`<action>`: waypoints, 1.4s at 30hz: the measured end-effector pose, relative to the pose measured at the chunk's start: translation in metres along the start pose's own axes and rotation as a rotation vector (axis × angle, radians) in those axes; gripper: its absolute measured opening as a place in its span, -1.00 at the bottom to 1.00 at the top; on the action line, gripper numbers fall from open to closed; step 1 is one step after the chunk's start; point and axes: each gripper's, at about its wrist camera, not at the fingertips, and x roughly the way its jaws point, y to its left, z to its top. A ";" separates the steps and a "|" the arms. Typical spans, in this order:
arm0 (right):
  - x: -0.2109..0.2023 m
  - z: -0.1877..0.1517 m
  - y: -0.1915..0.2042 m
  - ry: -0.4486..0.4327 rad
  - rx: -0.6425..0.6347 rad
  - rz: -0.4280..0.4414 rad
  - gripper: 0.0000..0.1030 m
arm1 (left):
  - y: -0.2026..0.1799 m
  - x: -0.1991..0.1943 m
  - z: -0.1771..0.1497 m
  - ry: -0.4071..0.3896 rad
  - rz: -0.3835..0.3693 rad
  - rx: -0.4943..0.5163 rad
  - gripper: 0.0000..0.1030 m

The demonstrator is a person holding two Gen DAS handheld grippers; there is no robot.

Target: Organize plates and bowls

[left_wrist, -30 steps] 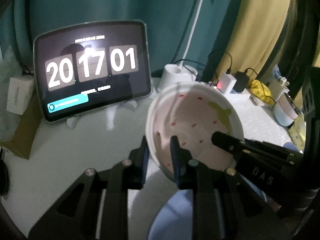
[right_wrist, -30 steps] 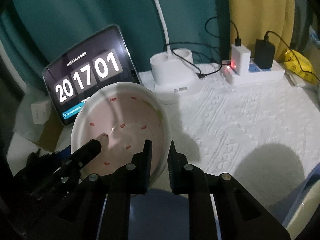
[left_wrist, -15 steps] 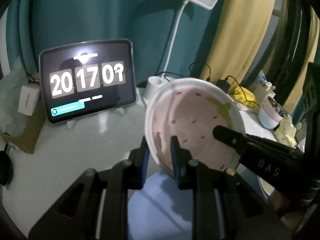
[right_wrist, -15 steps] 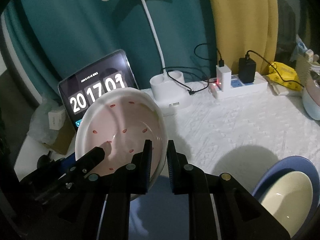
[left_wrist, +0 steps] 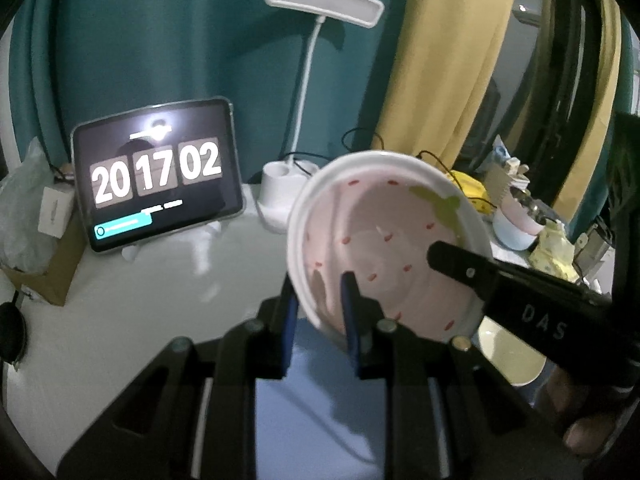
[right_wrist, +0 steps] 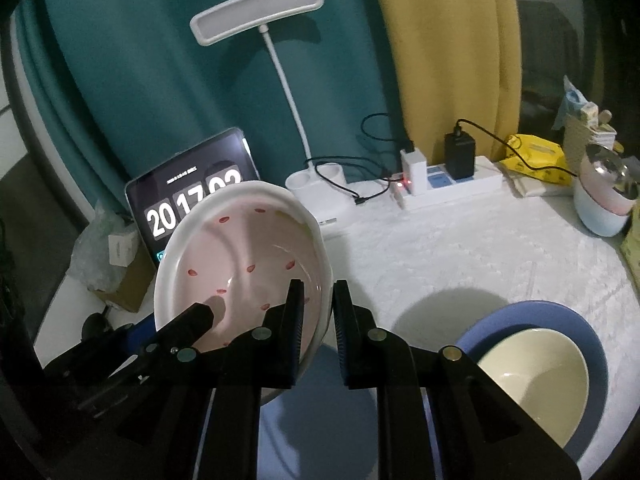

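Bowl [left_wrist: 384, 240] | pink inside, red specks, white rim | tilted

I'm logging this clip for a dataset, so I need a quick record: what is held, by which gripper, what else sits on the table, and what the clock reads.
held item: pink bowl with red specks, lifted and tilted
left gripper: shut on the bowl's near rim
right gripper: shut on the bowl's opposite rim
below: blue plate carrying a cream bowl
table: white textured cover
back of table: tablet clock reading 20 17 02, white desk lamp, power strip
far right: stacked pastel bowls
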 end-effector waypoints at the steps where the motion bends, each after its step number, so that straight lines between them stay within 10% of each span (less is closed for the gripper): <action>1: -0.002 -0.001 -0.002 -0.003 0.000 -0.001 -0.69 | -0.004 -0.002 0.000 -0.002 -0.003 0.001 -0.59; 42: -0.074 -0.043 -0.139 -0.034 0.097 -0.068 -0.69 | -0.153 0.017 -0.045 0.094 -0.058 0.157 -0.58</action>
